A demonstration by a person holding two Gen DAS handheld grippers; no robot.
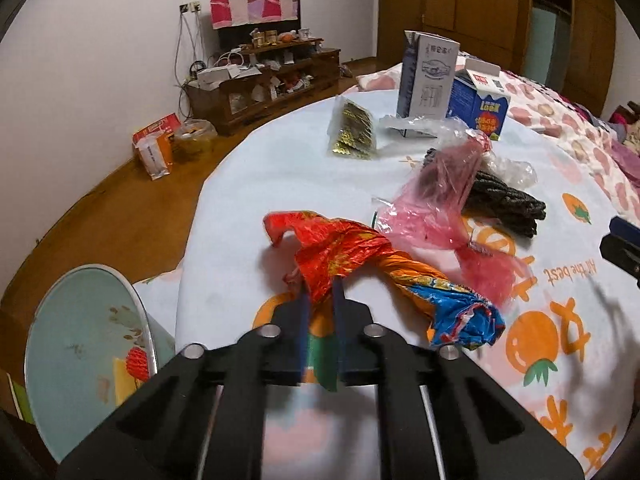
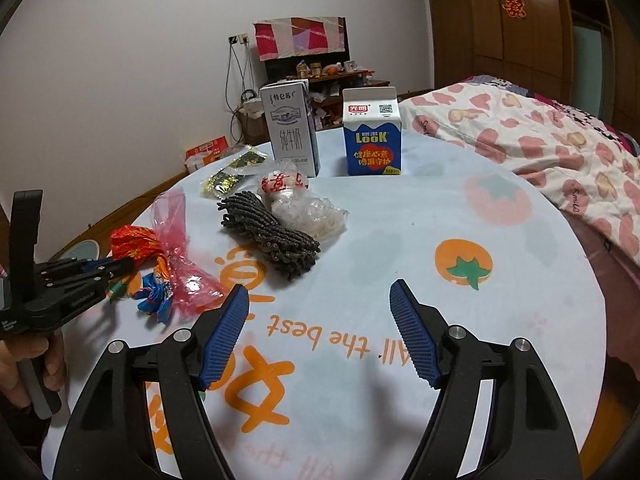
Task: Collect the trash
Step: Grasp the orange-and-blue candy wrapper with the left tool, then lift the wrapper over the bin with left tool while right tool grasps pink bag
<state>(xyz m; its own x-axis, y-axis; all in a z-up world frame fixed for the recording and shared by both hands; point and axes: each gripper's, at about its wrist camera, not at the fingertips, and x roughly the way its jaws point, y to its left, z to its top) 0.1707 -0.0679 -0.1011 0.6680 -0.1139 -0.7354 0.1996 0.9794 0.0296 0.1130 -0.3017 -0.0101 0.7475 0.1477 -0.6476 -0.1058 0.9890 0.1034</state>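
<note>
Blue carton point(image 2: 372, 136): "LOOK". Tablecloth point(image 2: 400, 240): "All the best".

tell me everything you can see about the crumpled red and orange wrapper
The crumpled wrapper is shiny foil-like plastic, red and orange with yellow print, twisting into a blue, white and red end. It lies on the tablecloth near the table's edge. The left gripper is shut on its middle. A pink plastic bag lies against its far side.
</note>
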